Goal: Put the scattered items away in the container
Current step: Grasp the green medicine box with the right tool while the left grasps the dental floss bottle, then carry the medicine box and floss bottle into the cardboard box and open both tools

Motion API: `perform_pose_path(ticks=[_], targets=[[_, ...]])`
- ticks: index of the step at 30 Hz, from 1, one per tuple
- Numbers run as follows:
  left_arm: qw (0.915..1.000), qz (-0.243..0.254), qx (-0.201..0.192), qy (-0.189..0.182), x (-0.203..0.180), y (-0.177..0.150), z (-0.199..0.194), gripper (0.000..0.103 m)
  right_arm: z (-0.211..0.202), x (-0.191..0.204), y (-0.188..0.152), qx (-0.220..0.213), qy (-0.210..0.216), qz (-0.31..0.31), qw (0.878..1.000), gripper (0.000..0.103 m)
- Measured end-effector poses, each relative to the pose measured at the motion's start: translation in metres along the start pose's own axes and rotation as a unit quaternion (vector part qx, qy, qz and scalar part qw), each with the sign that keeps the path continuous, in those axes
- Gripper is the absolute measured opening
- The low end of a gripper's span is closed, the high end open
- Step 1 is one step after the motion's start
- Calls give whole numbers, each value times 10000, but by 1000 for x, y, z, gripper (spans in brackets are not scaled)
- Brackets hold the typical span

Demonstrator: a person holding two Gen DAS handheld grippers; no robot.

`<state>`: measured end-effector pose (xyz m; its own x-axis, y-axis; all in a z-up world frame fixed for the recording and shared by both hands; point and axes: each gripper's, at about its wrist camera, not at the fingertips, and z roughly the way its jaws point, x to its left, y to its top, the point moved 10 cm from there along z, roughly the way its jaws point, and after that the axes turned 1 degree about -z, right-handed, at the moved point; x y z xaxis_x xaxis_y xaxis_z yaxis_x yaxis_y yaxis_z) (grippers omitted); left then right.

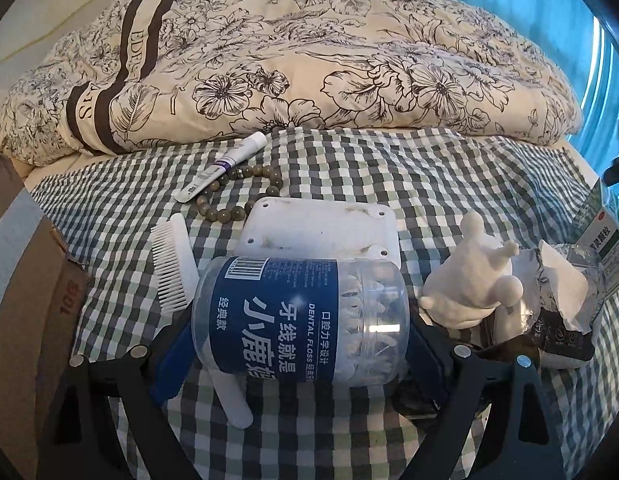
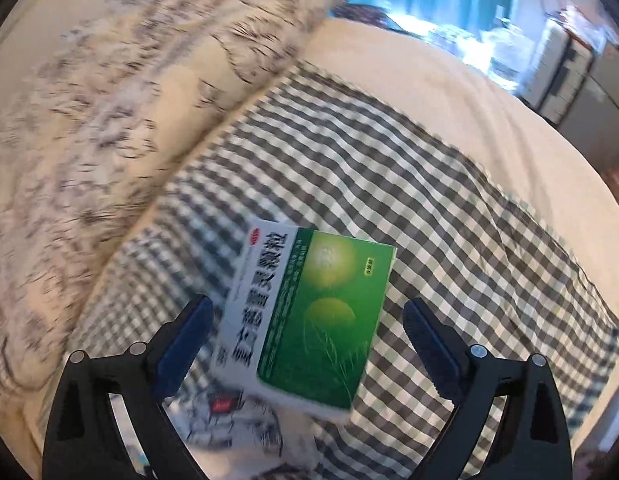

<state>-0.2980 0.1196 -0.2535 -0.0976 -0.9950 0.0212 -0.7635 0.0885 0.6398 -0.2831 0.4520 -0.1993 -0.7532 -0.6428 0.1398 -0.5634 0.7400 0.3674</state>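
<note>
Dental floss jar lies on its side between the fingers of the left gripper, which are closed against its two ends; the jar sits low over the checked cloth, and whether it is lifted clear cannot be told. Behind it lie a white comb, a white plate, a bead bracelet and a tube; a white figurine and torn packet lie beside it. Step in hand: transfer to the cardboard box at left. The right gripper stands wide open around a green medicine box, neither pad touching; it must close before lifting.
</note>
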Motion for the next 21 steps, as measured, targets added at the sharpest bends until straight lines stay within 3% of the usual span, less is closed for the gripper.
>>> perform_pose_path(ticks=[4, 8, 16, 21], targets=[[10000, -12, -47, -27, 1, 0, -1, 92, 28, 2, -2, 287, -257, -15, 9993, 95], [10000, -32, -81, -21, 2, 1, -2, 92, 38, -12, -14, 361, -244, -93, 9990, 84], [9993, -4, -360, 67, 0, 13, -27, 91, 6, -28, -39, 40, 27, -765, 9971, 82], [9987, -28, -489, 145, 2, 24, -62, 91, -33, -30, -56, -165, 396, -1070, 9933, 82]])
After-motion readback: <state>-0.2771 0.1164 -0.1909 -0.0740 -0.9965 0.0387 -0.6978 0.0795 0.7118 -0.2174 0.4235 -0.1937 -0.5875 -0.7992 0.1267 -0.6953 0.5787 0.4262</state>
